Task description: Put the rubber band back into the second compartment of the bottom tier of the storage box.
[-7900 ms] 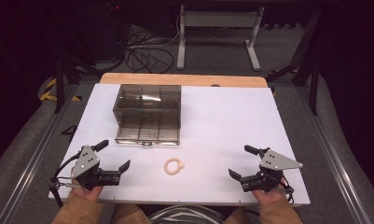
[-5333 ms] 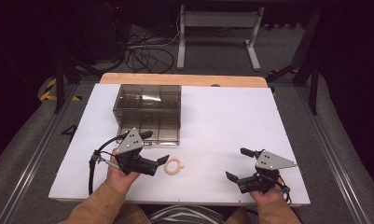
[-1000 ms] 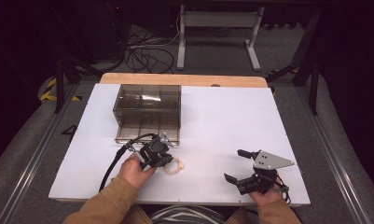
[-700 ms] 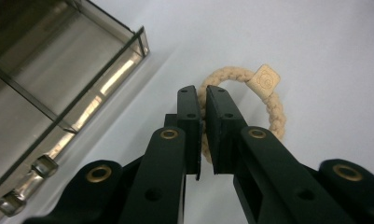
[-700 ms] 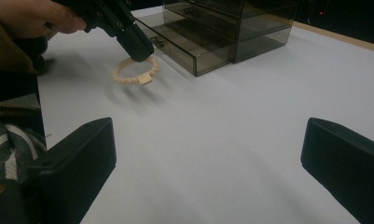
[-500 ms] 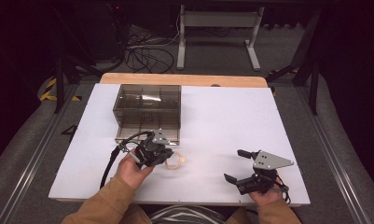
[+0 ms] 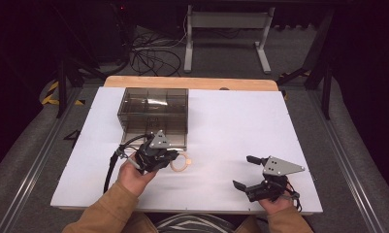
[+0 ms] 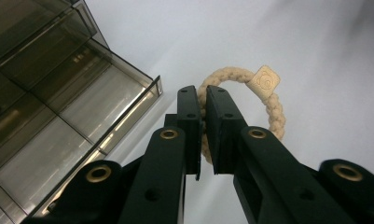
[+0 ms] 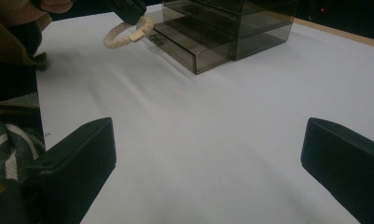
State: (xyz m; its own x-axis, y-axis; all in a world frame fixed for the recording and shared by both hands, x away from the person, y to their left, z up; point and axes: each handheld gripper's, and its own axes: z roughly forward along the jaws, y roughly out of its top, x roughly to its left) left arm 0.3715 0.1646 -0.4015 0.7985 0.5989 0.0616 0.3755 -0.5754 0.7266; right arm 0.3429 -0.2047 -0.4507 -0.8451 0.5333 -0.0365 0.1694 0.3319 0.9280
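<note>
The left gripper [image 7: 175, 159] sits near the table's middle front, held by the left hand [image 7: 134, 172] with the forearm angled in from the bottom edge; its jaws are pinched nearly together. The right gripper [image 7: 244, 171] rests low at the near right, jaws spread wide apart.

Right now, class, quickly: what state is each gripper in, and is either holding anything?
Left gripper: shut on the braided ring, pinching its cord.
Right gripper: open, holding nothing, over the white table.
</note>
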